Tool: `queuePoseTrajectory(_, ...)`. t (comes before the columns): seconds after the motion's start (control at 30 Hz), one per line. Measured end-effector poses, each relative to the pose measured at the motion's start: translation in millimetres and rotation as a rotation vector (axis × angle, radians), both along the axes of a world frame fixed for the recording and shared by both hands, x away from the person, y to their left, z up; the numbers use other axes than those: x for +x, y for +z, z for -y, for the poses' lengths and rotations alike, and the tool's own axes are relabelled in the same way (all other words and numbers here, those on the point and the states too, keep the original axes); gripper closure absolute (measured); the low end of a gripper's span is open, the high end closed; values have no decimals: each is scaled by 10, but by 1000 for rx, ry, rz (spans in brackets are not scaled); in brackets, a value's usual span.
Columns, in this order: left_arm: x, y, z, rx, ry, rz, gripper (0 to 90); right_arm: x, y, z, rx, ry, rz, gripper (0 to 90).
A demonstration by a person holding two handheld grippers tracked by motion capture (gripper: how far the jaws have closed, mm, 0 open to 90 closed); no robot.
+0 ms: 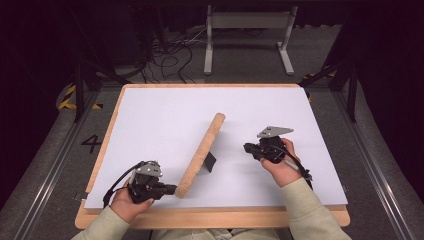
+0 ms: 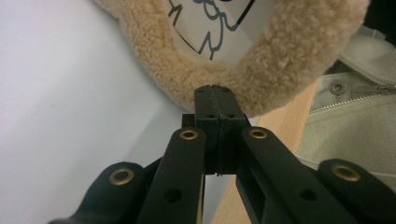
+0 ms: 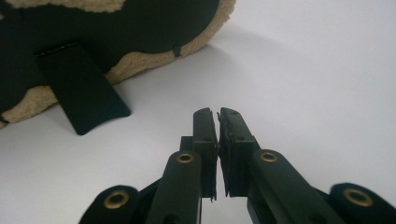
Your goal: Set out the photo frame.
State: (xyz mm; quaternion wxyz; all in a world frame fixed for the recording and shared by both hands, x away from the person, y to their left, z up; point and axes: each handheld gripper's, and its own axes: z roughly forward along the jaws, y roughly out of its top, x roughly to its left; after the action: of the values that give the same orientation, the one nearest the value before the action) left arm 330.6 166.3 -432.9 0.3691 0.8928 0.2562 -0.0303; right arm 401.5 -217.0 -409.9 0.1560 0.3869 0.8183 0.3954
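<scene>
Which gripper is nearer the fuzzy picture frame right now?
Left. The left gripper has its shut jaw tips against the near end of the fuzzy frame. The right gripper sits off behind it, apart, beside the black stand.

tan fleece frame point(image 1: 202, 154) on a white tabletop point(image 1: 160, 120)
black back and stand point(image 3: 84, 91), black line drawing inside, both grippers black.
</scene>
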Motion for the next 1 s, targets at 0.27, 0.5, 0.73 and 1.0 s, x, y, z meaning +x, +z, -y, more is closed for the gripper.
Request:
queuePoseTrajectory(0.27, -34, -10, 152, -8, -44, 0, 900, -89, 101, 14, 10, 27, -33, 837)
queuePoseTrajectory(0.5, -50, -21, 327, -10, -77, 6, 900, -151, 184, 48, -34, 16, -1, 732)
queuePoseTrajectory(0.73, -14, -43, 489, -26, -106, -9, 900, -196, 257, 56, -21, 32, -15, 699)
queuePoseTrajectory(1.0, 25, -58, 706, -41, -140, -21, 900, -255, 337, 147, 109, 102, -56, 747)
